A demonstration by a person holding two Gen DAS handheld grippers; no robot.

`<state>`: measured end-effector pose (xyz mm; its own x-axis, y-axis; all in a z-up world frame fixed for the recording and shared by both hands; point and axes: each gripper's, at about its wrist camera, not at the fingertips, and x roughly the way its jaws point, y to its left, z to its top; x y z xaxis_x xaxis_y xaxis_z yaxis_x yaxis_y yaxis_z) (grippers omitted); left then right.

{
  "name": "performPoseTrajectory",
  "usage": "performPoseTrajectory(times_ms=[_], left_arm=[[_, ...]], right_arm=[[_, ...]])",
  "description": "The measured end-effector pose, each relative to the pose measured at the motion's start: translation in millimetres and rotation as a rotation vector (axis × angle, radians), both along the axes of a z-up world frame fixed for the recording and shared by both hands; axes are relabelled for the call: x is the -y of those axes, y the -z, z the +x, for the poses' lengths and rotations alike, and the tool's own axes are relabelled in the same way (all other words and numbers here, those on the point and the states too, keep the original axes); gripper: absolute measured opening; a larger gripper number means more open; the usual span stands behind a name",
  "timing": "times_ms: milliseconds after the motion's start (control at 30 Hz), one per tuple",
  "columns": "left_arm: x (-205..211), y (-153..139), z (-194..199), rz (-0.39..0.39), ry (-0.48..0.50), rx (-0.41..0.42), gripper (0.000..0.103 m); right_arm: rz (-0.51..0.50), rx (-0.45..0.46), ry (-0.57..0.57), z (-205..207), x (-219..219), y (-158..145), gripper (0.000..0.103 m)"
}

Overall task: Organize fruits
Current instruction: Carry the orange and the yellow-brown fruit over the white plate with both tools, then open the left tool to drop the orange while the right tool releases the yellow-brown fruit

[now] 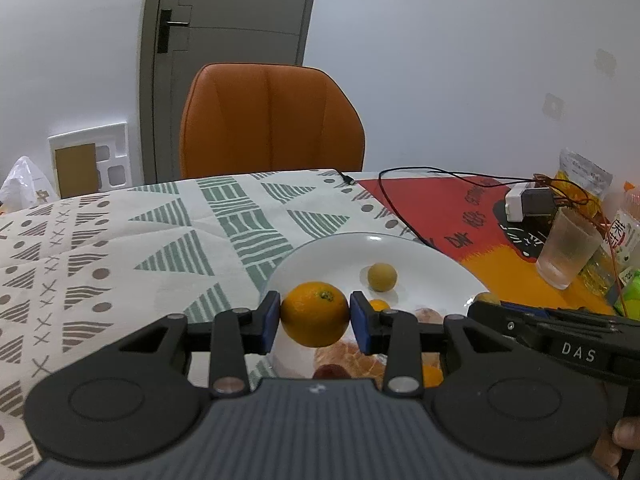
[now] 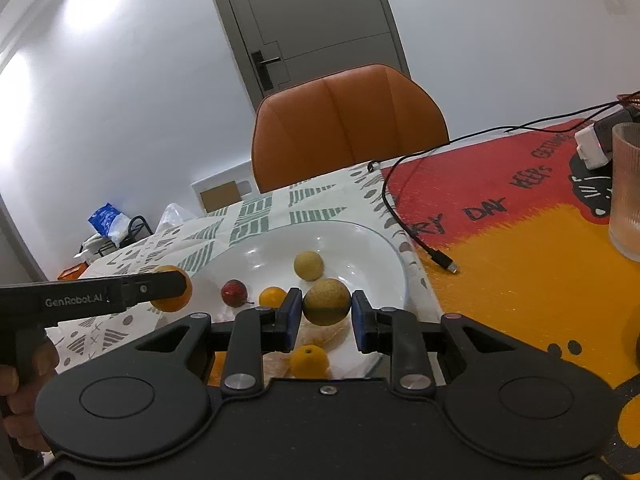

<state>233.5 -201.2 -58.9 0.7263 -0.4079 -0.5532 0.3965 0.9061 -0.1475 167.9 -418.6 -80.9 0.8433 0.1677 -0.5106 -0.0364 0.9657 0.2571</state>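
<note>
Left tongs [image 1: 315, 316] pinch a firm, smooth orange [image 1: 315, 314]; right tongs [image 2: 326, 309] pinch a round tan fruit [image 2: 326, 301] above the white plate [image 2: 384, 248].

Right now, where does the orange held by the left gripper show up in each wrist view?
Left wrist view: the orange sits low centre, clamped between the left gripper's blue pads.
Right wrist view: same orange at left, partly hidden behind the left gripper's black finger.
Shared landmark: white plate, just beyond it in both.

A home dining room: clothed table [image 1: 120, 240], orange chair [image 1: 272, 120], grey door [image 1: 232, 4].
</note>
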Motion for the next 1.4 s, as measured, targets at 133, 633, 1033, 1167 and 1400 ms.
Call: performPoseTrajectory(times_ms=[133,633,1033,1167,1400], left_arm=[[8,2,2,0.003,0.012,-0.004,0.037],[35,1,-1,0.021,0.055,0.022,0.038],[3,-4,-2,0.035,-0.026,0.011,0.041],[-10,-6,-4,0.033,-0.061,0.007,0.041],[-25,-7,-9,0.029,-0.097,-0.002,0.051]], right_arm=[[0.006,-0.002,-0.002,1,4,2,0.025],[0.012,-0.001,0.010,1,13,5,0.025],[-0.004,0.006,0.013,15,12,4,0.025],[-0.016,0.023,0.033,17,10,0,0.031],[-0.004,0.014,0.015,10,5,0,0.031]])
